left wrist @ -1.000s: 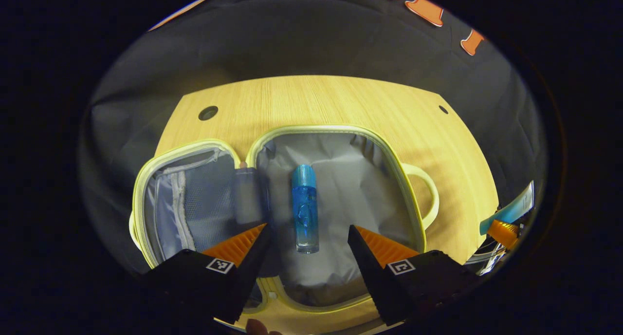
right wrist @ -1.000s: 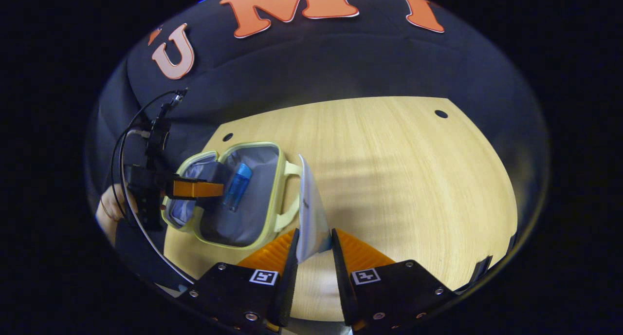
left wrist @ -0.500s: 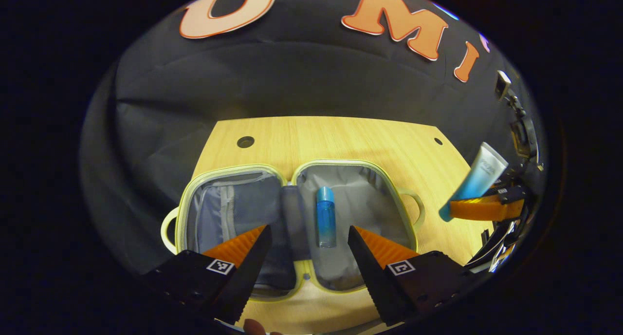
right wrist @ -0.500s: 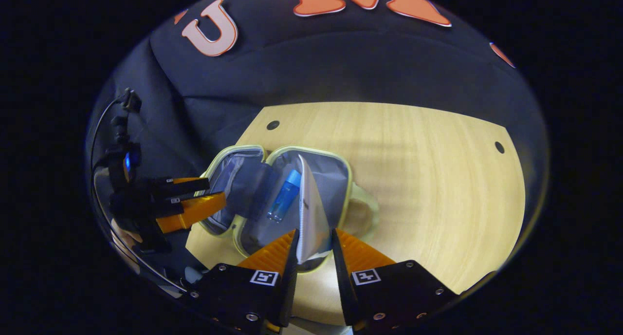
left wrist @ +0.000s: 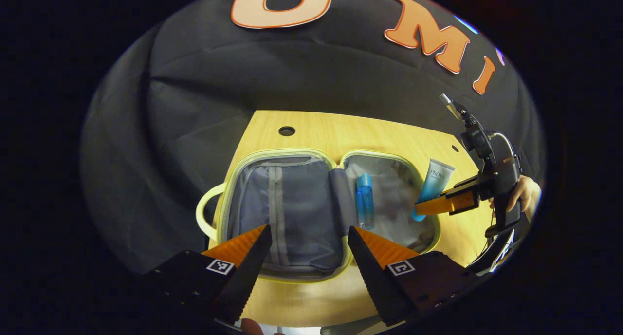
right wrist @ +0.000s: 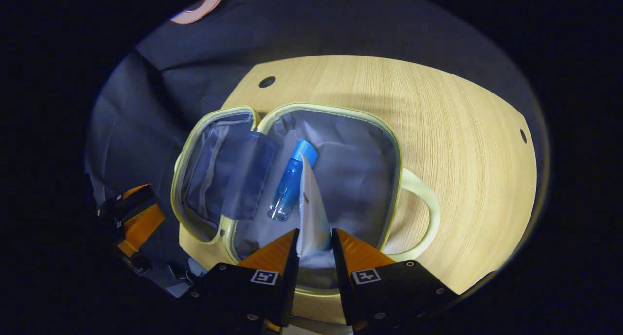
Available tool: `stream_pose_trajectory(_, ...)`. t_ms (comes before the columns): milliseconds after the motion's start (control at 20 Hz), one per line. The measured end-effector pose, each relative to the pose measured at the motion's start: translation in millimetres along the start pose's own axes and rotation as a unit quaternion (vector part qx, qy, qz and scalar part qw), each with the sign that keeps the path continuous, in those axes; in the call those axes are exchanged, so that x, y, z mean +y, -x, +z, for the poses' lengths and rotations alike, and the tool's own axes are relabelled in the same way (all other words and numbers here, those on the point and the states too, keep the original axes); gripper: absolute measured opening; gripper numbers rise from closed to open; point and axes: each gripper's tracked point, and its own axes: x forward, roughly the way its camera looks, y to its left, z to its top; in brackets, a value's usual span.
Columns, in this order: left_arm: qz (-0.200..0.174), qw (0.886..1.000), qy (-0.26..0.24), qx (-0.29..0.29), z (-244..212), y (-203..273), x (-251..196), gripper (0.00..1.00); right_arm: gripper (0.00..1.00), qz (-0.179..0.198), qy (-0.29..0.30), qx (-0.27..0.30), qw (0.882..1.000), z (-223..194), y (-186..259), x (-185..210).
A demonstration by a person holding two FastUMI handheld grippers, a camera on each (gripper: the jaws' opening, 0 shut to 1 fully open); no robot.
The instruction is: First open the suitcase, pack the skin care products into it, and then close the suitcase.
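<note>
my right gripper (right wrist: 314, 245) pinched the white tube (right wrist: 311, 213) above the open suitcase (right wrist: 357, 179) on the wooden table (right wrist: 462, 145), beside the blue bottle (right wrist: 290, 181) lying inside. my left gripper (left wrist: 309, 242) hung wide apart, holding nothing, near the suitcase's front edge.

A pale yellow-green trim and handles are seen on the open fabric suitcase (right wrist: 410, 179), lined in plain grey. A translucent blue bottle (right wrist: 290, 180) is capped in brighter blue. The white squeeze tube (left wrist: 430, 186) is shaded to turquoise. The light wooden table (right wrist: 462, 130) is finely grained.
</note>
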Motion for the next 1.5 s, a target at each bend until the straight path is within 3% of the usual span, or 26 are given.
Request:
stream_pose_trajectory(50,0.002,1.000,0.003,0.003,-3.3,1.7,3.9,0.98,0.41,-0.007,-0.004,0.004,1.000,-1.7,-4.0,-2.4)
stream_pose_trajectory(200,-0.001,1.000,0.013,0.008,-11.8,3.2,13.0,0.98,0.46,-0.005,-0.024,0.000,1.000,9.1,-8.9,1.0)
stream_pose_trajectory(300,-0.002,1.000,0.019,0.011,-15.6,2.3,18.1,0.98,0.62,-0.006,-0.036,-0.013,0.999,15.6,-4.9,3.7)
stream_pose_trajectory(350,-0.001,1.000,0.020,0.010,-14.4,3.4,19.8,0.98,0.80,-0.006,-0.039,-0.018,0.999,17.3,-4.0,3.4)
stream_pose_trajectory(450,-0.001,1.000,0.024,0.003,-11.8,2.9,23.6,0.98,0.95,-0.009,-0.038,-0.032,0.999,20.6,3.3,0.6)
stream_pose_trajectory(700,-0.007,0.997,0.073,-0.009,-9.0,1.2,46.6,0.98,0.96,0.039,-0.029,-0.134,0.990,50.2,40.2,19.3)
stream_pose_trajectory(800,-0.003,0.996,0.091,-0.026,-4.4,-4.9,70.4,0.98,0.95,0.039,-0.024,-0.164,0.985,55.1,55.6,18.7)
stream_pose_trajectory(1050,-0.024,0.986,0.152,-0.071,2.0,-24.3,134.5,0.98,0.96,0.013,-0.004,-0.183,0.983,42.3,81.7,8.3)
stream_pose_trajectory(1300,-0.019,0.979,0.187,-0.074,-16.8,-58.8,191.9,0.98,0.96,0.045,-0.026,-0.209,0.977,40.5,107.5,24.0)
stream_pose_trajectory(1500,-0.055,0.961,0.254,-0.098,-14.2,-82.0,207.9,0.96,0.96,0.040,-0.045,-0.204,0.977,33.0,113.0,18.8)
